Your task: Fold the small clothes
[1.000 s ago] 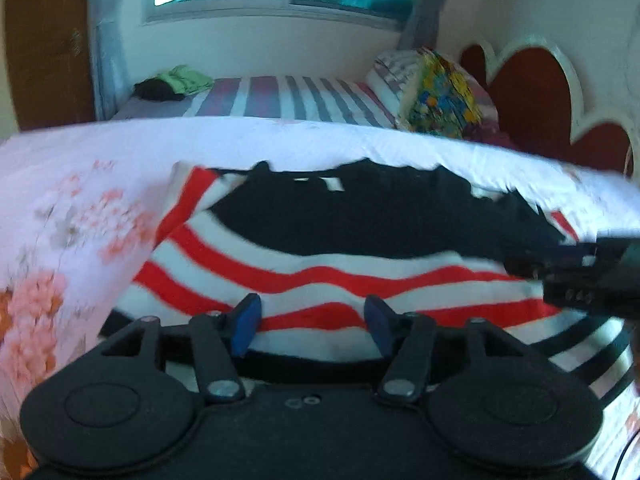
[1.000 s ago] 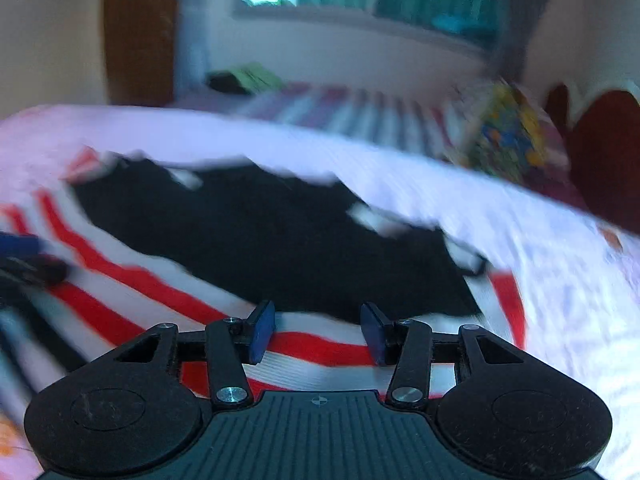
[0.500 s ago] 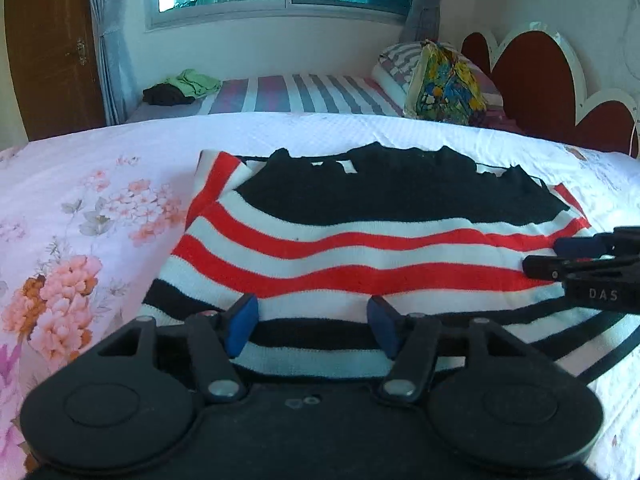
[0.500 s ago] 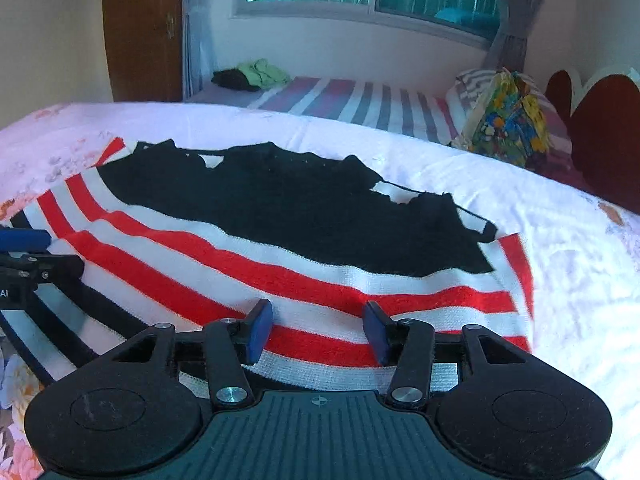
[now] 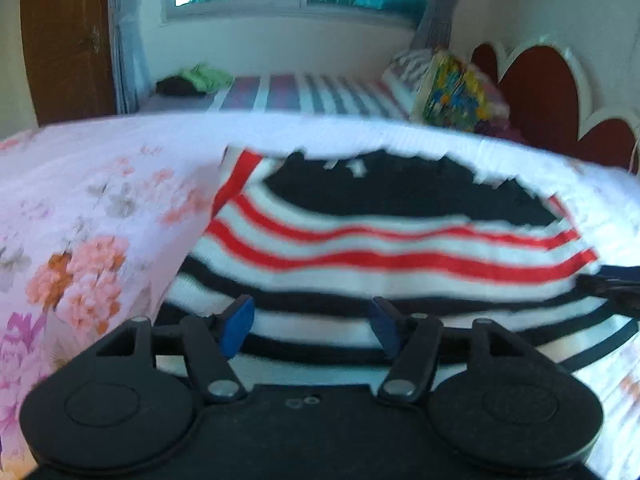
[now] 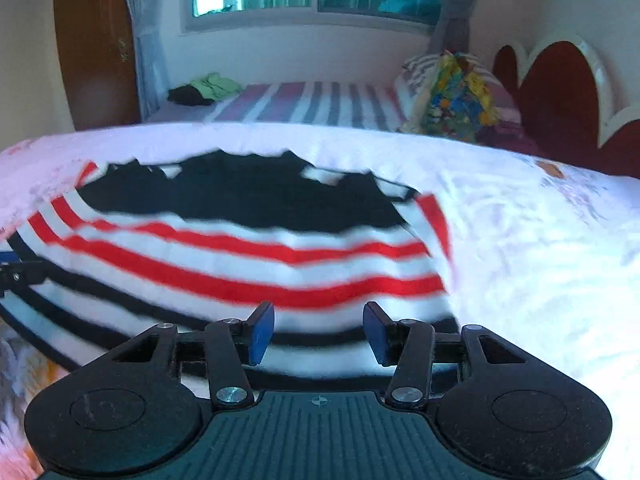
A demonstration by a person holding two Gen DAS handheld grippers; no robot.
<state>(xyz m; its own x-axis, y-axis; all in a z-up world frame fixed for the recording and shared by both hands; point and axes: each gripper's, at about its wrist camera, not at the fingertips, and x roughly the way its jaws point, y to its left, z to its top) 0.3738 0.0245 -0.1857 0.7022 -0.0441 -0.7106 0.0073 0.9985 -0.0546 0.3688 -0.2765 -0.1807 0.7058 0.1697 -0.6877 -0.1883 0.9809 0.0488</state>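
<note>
A striped sweater (image 5: 384,248) lies spread flat on a bed (image 5: 100,184) covered by a pale floral sheet. The sweater has a black upper part farthest from the cameras, then red and white stripes, then black and white stripes at the near edge. Both views are blurred.

The left hand-held gripper (image 5: 312,322) hovers over the near left part of the sweater, above the black and white stripes. Its jaws stand apart and have just been opening a little; nothing is pinched between the blue pads (image 5: 236,326), and only the flat cloth shows below the gap. At the right edge of this view the tip of the other gripper shows beside the sweater's right side.

The right hand-held gripper (image 6: 318,332) hovers over the near right part of the sweater (image 6: 248,264), close to its right edge, where the white sheet (image 6: 540,260) begins. Its jaws also stand apart, with no fold of cloth between the pads (image 6: 262,332). Whether either gripper touches the cloth cannot be told.

Beyond the bed lies a second bed (image 6: 312,100) with a striped cover. On it sit a dark and green bundle of clothes (image 6: 206,90) at the left and a colourful pillow (image 6: 456,96) at the right, near a red headboard (image 6: 560,88). No containers are visible.
</note>
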